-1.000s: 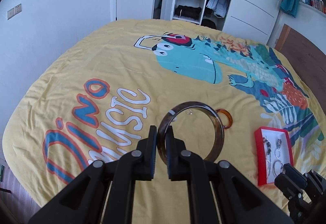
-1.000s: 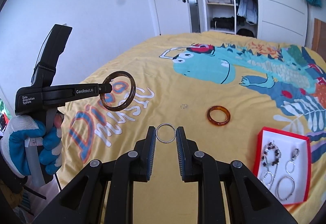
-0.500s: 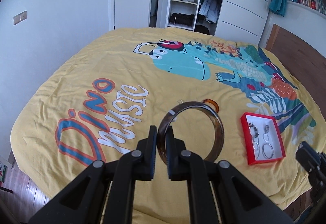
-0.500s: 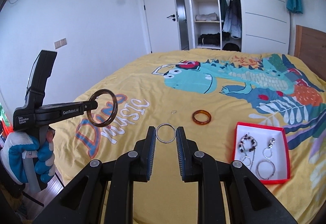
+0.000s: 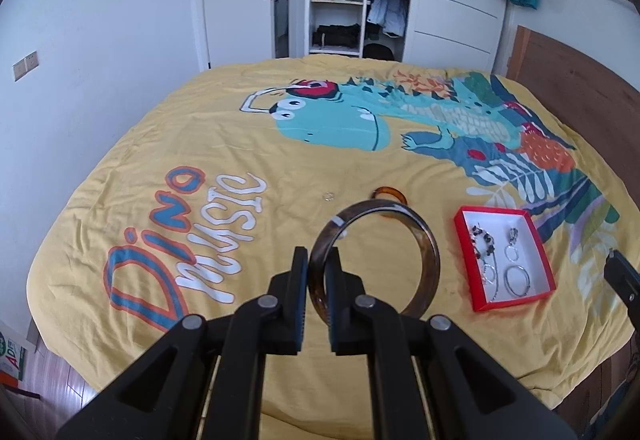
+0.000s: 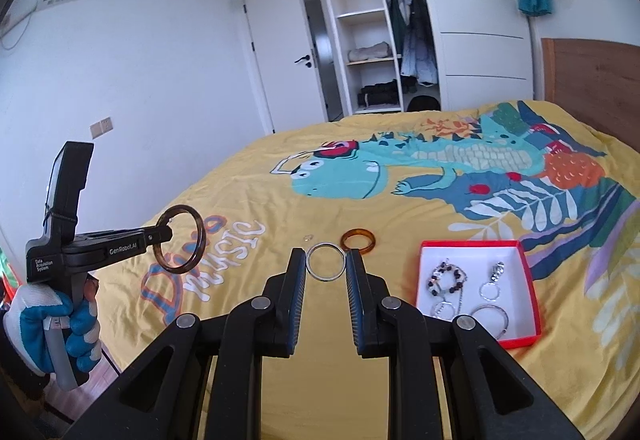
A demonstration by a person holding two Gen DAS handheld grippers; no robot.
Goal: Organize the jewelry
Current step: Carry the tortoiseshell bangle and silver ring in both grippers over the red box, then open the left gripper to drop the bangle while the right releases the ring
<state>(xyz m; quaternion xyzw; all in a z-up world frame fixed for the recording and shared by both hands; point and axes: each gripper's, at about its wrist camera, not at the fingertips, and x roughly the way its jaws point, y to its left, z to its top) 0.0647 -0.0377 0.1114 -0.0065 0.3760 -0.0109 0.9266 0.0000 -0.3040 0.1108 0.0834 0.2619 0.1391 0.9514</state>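
Observation:
My left gripper (image 5: 316, 272) is shut on a large dark tortoiseshell bangle (image 5: 428, 256), held high above the bed; gripper and bangle also show at the left of the right wrist view (image 6: 200, 236). My right gripper (image 6: 326, 268) is shut on a thin silver ring bangle (image 6: 316, 274), also held in the air. An amber bangle (image 5: 390, 194) (image 6: 358, 240) and a small silver ring (image 5: 329, 196) (image 6: 308, 238) lie on the yellow bedspread. A red-rimmed white jewelry box (image 5: 464, 240) (image 6: 520, 260) at the right holds several bracelets and earrings.
The yellow dinosaur bedspread (image 5: 200, 144) covers the whole bed. A wooden headboard (image 5: 580, 80) stands at the right. An open wardrobe (image 5: 340, 0) and a door are behind. The wooden floor (image 5: 48, 368) shows at lower left, past the bed edge.
Both grippers have pulled back and up from the bed, each still holding its bangle. The jewelry on the bed and the box now look farther away.

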